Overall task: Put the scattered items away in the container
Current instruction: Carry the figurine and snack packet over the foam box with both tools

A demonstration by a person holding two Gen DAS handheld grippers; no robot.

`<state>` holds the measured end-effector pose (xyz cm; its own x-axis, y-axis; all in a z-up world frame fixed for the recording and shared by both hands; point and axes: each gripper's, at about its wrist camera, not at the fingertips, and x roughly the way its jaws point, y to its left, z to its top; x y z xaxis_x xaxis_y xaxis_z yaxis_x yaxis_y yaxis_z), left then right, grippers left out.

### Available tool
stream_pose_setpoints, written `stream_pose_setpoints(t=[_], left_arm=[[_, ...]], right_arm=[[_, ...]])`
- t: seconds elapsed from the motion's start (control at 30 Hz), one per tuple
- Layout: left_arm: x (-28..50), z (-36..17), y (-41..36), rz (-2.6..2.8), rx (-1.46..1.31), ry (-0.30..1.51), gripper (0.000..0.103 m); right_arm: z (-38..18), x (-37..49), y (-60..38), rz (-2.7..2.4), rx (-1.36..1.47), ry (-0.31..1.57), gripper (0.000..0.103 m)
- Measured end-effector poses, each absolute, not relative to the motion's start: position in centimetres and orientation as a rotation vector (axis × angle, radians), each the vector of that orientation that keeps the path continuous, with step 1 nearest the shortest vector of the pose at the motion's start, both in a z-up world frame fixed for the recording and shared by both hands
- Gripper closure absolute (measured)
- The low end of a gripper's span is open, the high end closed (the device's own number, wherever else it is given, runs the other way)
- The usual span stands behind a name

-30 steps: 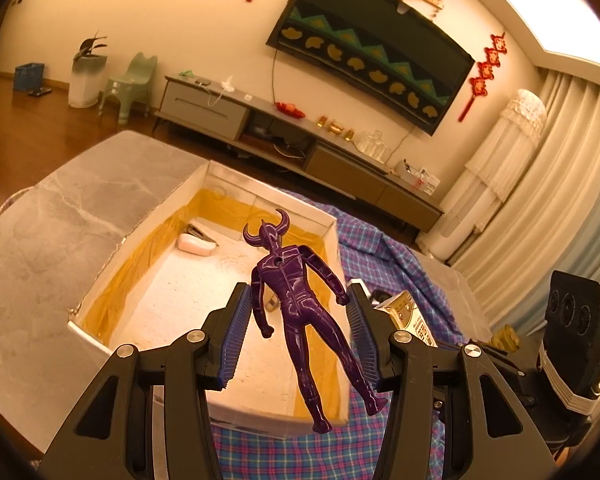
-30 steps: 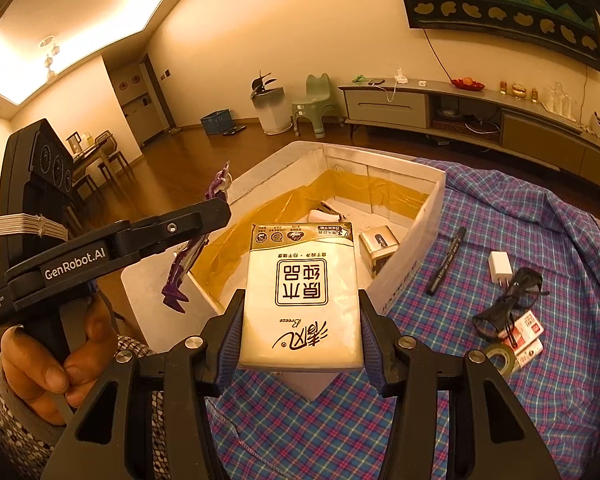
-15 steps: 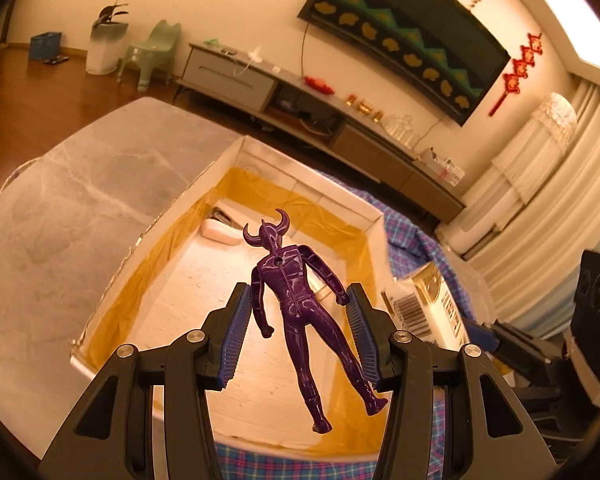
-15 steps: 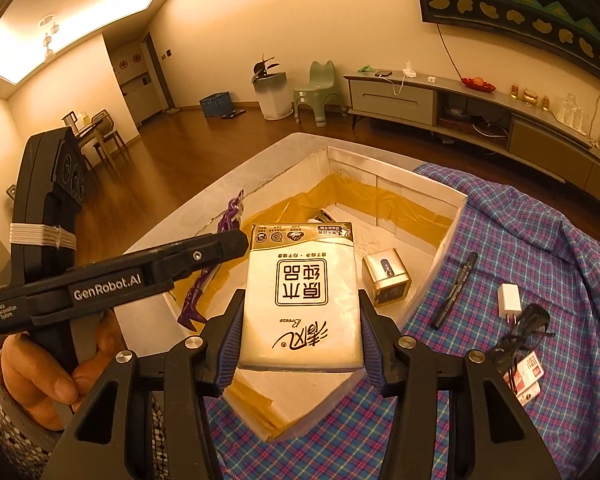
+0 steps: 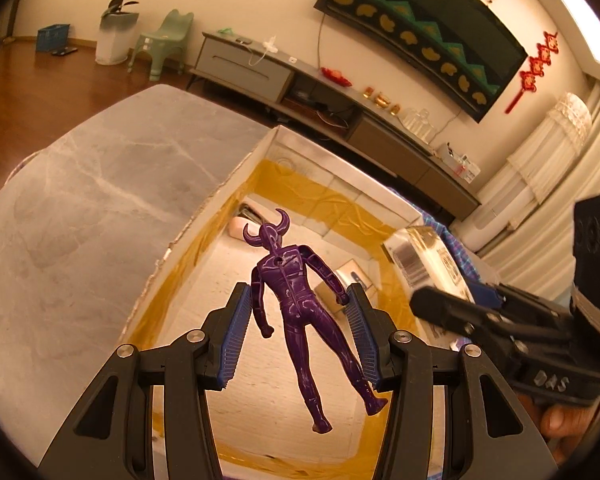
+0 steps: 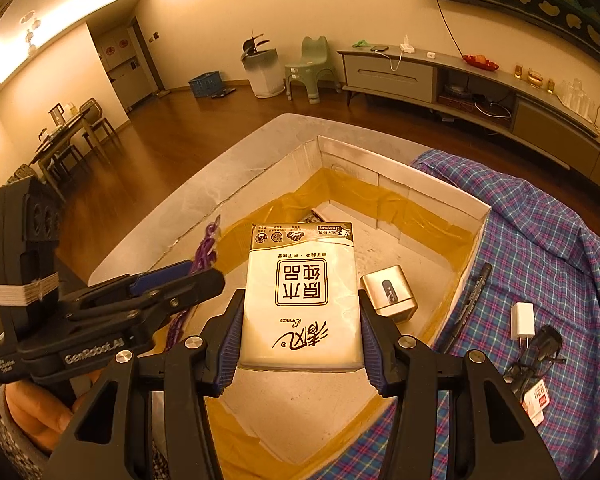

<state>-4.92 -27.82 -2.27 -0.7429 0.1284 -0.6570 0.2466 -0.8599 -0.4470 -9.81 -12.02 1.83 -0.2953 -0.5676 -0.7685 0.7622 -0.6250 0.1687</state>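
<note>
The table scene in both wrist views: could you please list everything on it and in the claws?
box: one, white, yellow-lined, on table
toy figure: one, purple, in left claw over box
tissue pack: one, cream, in right claw over box
small case: one, silver, inside box
pen: one, black, on cloth beside box
charger: one, white, on cloth
cloth: one, blue plaid, on table
left claw: shut on figure
right claw: shut on pack

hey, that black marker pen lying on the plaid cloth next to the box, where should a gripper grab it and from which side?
Probably mid-barrel, from straight above. The slim black marker pen lies flat on the blue plaid cloth, running alongside the white foam box's wall. Set the jaws across its thin barrel, the finger on the box side slipping into the narrow gap there.
</note>
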Motion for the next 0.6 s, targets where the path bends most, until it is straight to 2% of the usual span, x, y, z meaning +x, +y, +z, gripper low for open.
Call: stream_pose_setpoints(t=[0.6], left_arm=[[-5.6, -4.1, -28.5, -2.733, 1.197, 0.818, 0.052]], right_arm=[[-2.2, -16.6, -17.7, -2.007, 1.32, 0.324, 0.05]])
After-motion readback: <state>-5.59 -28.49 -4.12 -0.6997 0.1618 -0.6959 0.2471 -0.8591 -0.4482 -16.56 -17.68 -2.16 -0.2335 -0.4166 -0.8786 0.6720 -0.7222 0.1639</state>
